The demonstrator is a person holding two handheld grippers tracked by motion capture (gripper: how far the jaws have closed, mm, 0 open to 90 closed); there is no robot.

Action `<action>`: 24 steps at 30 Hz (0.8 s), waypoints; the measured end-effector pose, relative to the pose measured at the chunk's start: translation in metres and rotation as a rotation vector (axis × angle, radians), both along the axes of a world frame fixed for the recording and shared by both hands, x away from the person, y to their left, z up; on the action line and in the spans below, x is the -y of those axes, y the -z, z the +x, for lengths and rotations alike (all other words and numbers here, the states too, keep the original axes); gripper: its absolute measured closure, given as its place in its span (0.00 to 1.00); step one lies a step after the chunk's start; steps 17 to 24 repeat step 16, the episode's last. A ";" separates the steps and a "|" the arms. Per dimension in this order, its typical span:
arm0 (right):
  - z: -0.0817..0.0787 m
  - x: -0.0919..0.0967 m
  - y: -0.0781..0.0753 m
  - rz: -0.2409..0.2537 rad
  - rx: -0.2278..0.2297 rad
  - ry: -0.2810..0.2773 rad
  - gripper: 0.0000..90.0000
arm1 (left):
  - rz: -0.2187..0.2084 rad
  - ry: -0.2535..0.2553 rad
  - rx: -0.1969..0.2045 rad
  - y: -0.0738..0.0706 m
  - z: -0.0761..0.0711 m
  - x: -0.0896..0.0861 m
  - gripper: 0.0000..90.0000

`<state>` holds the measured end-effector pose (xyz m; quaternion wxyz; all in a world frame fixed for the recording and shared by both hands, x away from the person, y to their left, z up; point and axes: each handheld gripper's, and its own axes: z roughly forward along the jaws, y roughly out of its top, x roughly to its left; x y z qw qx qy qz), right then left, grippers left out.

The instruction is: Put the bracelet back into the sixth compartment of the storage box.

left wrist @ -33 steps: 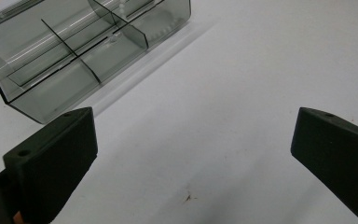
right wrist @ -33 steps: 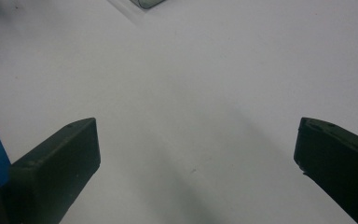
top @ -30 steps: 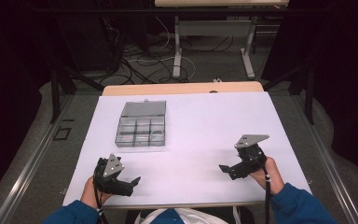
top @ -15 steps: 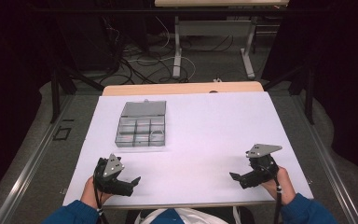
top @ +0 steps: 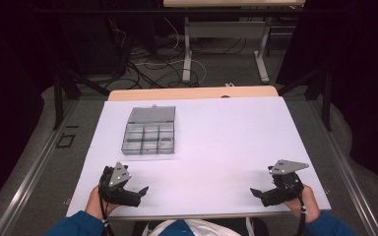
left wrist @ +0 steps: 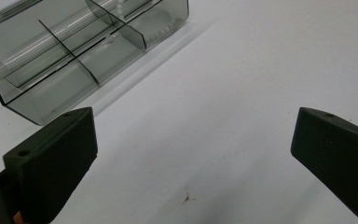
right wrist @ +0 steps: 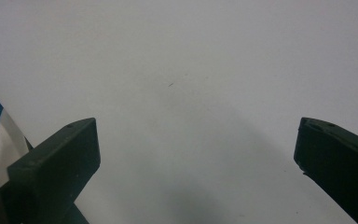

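1. The bench (top: pixel 226 142) has a white top that looks smooth and matt, like paper. A small dark mark shows on it in the left gripper view.
2. The bench's far edge looks like pale wood.
3. The box (top: pixel 149 131) is see-through grey plastic, shiny, with thin walls inside.
4. The left hand-held gripper (top: pixel 139 191) has black, matt jaws that look like plastic.
5. The right hand-held gripper (top: pixel 257 192) has a flat grey plate on top that looks like dull metal.
6. The sleeves (top: pixel 74 226) are blue cloth.

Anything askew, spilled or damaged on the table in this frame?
Nothing stands out. The clear compartment box sits flat and square on the white table, nothing spilled around it. Left gripper and right gripper rest near the front edge, jaws open and empty.
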<state>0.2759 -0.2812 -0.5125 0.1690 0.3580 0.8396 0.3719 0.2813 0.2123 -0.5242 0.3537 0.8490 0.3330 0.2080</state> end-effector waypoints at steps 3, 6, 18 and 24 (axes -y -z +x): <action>-0.003 0.001 -0.001 0.002 -0.014 0.008 0.00 | 0.008 0.008 -0.009 -0.001 0.000 -0.001 0.00; -0.004 0.002 0.001 0.013 0.003 0.010 0.00 | 0.004 0.003 -0.007 0.000 0.000 0.000 0.00; -0.006 0.004 0.004 0.015 0.003 0.018 0.00 | 0.006 0.004 -0.006 0.000 0.001 0.000 0.00; -0.006 0.004 0.004 0.015 0.003 0.018 0.00 | 0.006 0.004 -0.006 0.000 0.001 0.000 0.00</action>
